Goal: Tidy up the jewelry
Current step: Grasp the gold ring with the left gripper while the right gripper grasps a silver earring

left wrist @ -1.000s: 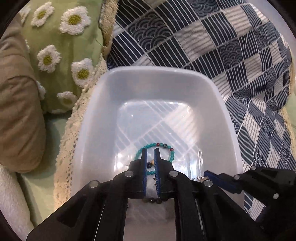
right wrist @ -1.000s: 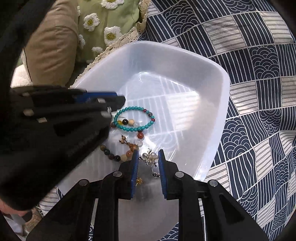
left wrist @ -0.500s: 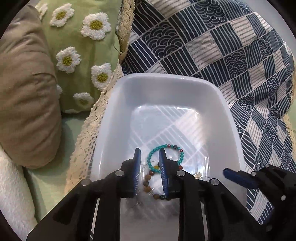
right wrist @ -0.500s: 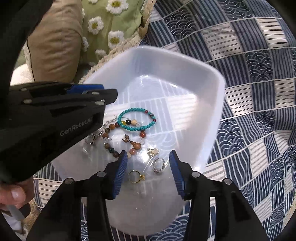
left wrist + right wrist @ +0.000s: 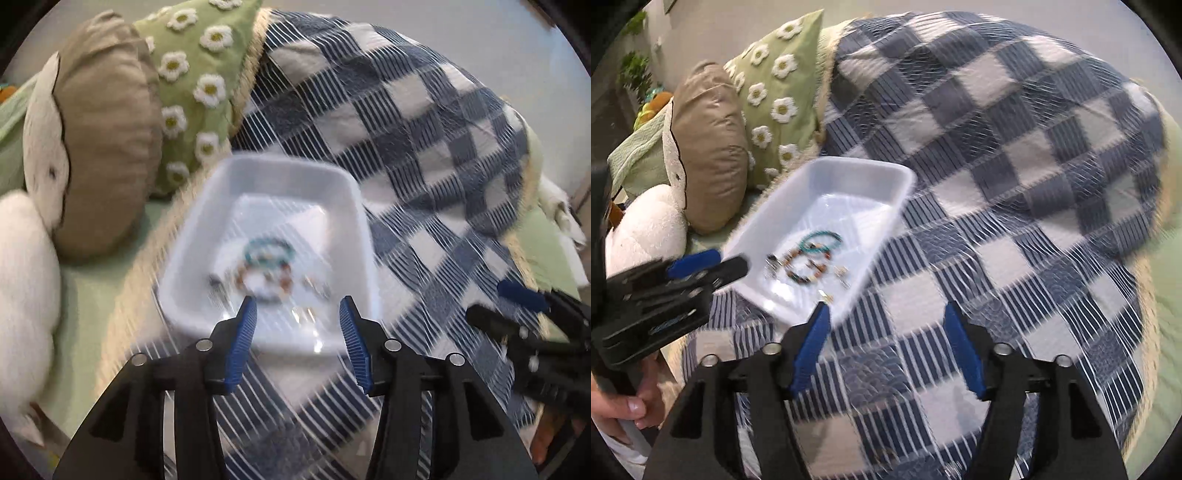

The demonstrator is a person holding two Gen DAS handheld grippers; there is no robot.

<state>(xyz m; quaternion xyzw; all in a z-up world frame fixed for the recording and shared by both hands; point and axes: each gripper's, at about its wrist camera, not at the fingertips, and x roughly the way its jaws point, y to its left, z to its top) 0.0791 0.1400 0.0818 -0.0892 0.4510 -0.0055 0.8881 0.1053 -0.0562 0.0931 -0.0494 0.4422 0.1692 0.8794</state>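
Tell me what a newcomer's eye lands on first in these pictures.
First the white plastic tray on the blue-and-white checked quilt, holding a small heap of jewelry topped by a turquoise bead bracelet. Next, the blue-padded left gripper and right gripper in front of it, opening with nothing between their fingers. Behind the tray's left, a green daisy pillow.

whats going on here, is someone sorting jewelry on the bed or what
A person holds a gripper in each hand above a white plastic tray on a blue checked quilt. A turquoise bead bracelet, a brown bead bracelet and some small pieces lie in the tray. The left gripper and right gripper are both empty, jaws opening.
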